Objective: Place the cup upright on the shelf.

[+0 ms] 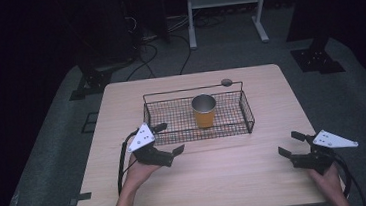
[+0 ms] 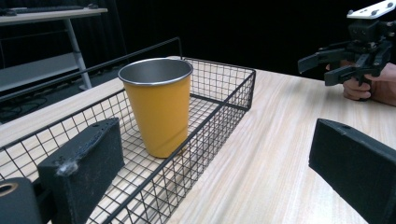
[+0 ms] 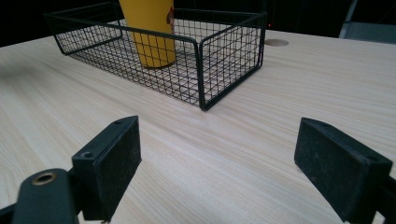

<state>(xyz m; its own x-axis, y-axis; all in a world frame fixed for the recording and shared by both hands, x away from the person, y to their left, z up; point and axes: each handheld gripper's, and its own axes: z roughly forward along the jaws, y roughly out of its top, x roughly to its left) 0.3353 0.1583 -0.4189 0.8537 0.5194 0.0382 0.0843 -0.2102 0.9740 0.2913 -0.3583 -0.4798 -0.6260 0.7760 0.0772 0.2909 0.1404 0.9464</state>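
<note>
The yellow cup (image 1: 204, 111) stands upright inside the wire basket (image 1: 247, 112), and the left gripper (image 1: 166, 139), jaws apart and empty, sits at the basket's near-left corner, seemingly lining up on it, while the right gripper (image 1: 289, 144), likewise spread, waits well off the basket's near-right corner.

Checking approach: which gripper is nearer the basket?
The left gripper: one jaw reaches over the wire basket's near rim. The right gripper stays apart on bare table.
</note>
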